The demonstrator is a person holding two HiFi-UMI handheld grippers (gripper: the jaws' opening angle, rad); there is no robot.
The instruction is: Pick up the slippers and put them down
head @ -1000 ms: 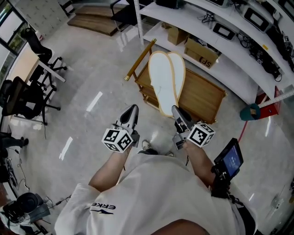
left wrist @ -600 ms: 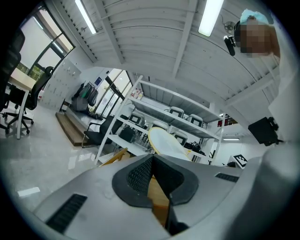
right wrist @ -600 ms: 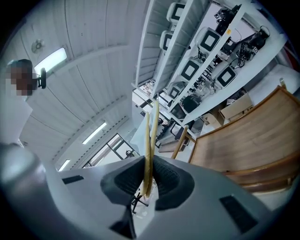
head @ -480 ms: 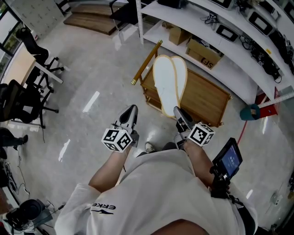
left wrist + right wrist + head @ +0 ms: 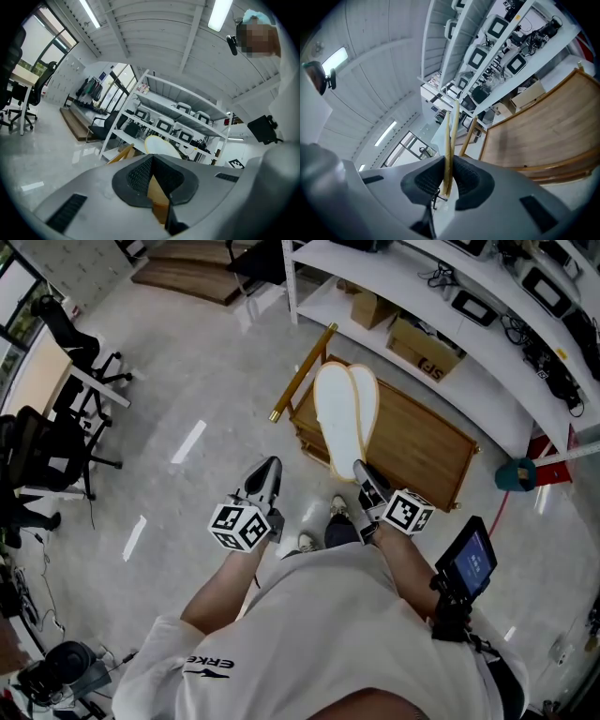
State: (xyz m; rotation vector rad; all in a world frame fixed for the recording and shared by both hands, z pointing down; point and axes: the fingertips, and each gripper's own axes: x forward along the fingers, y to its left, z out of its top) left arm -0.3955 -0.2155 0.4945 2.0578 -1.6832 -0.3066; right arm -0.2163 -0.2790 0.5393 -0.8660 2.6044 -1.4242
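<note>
The pair of slippers (image 5: 339, 418), pale soles side by side, juts out above the wooden cart (image 5: 427, 442), pinched at its near end by the right gripper (image 5: 362, 471). The left gripper (image 5: 268, 471) is empty, its jaws closed together. The pick-up looks done; setting them down remains.

this looks like a lab or tech workroom with an office corner. long white shelving (image 5: 483, 397) runs down one side, loaded with small screens (image 5: 473, 306) and cardboard boxes (image 5: 427, 345). black office chairs (image 5: 42, 442) stand by a desk (image 5: 42, 371) on the glossy pale floor (image 5: 187, 362). overhead, strip lights (image 5: 219, 14) hang from a white ribbed ceiling (image 5: 154, 33), with tall windows (image 5: 51, 51) beyond.
</note>
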